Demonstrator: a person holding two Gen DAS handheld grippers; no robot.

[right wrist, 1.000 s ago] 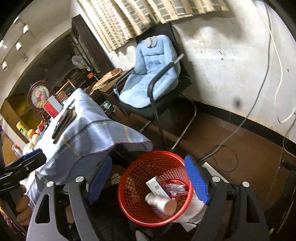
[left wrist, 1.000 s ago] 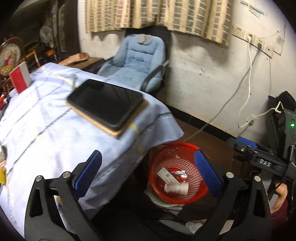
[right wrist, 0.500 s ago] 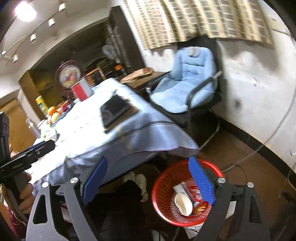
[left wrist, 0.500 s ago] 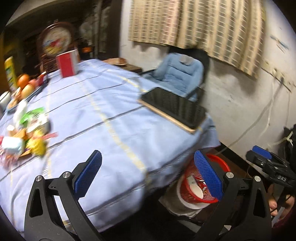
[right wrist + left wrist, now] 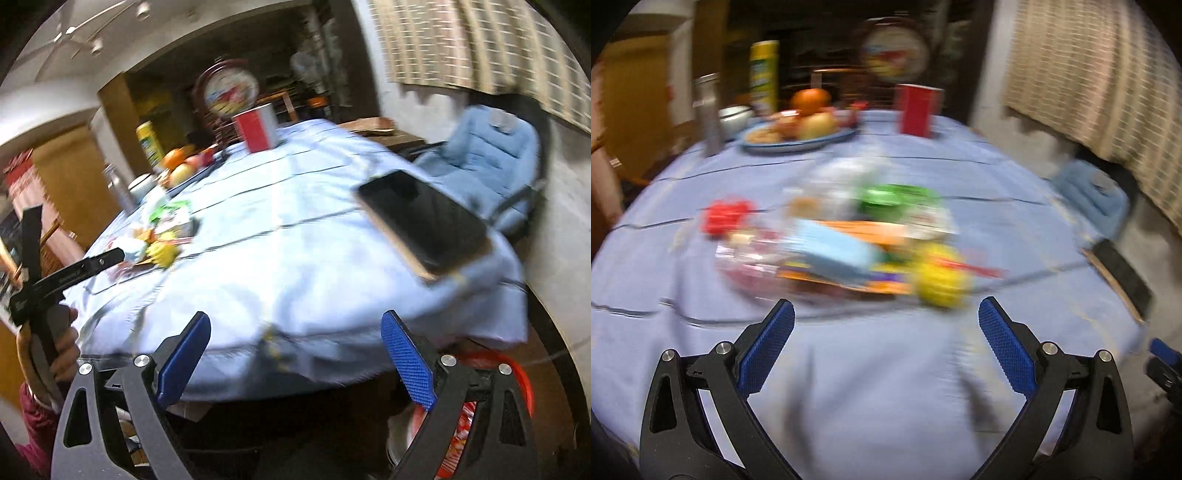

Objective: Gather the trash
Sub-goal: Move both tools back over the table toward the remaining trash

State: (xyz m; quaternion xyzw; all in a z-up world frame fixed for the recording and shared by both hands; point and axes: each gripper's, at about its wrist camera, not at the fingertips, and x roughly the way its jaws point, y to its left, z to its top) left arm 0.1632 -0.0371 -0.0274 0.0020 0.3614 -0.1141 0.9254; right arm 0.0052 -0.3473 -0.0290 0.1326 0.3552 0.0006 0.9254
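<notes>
While a heap of wrappers and packets (image 5: 849, 243) is seen lying on the blue tablecloth (image 5: 886, 387), the task is judged to be only partly done. Some rubbish is already held in the red mesh basket (image 5: 517, 373), which is glimpsed on the floor below the table edge in the right wrist view, behind the right gripper's own finger; what lies inside it can hardly be told apart. Much is left: in the heap a crumpled red piece (image 5: 727, 216), a green packet (image 5: 894, 195), a pale blue pack (image 5: 831, 251), an orange flat packet (image 5: 871, 284) and a yellow crumpled wrapper (image 5: 942, 277) can be made out, though everything is smeared by motion blur and no label can be read. The left gripper (image 5: 886, 334) is held spread wide with nothing between its blue pads, and it is pointed at the heap from just short of it, no piece being touched yet. The right gripper (image 5: 295, 352) is seen with its jaws opening and nothing between them, and it is kept at the near table edge, well apart from the heap. A fruit plate (image 5: 798, 144), a red box (image 5: 918, 109) and a dark tablet on a board (image 5: 424, 225) are also set on the table, and they are not taken for trash. Another pick from the heap is judged to be the step in hand, with several more trips to the basket still owed.
</notes>
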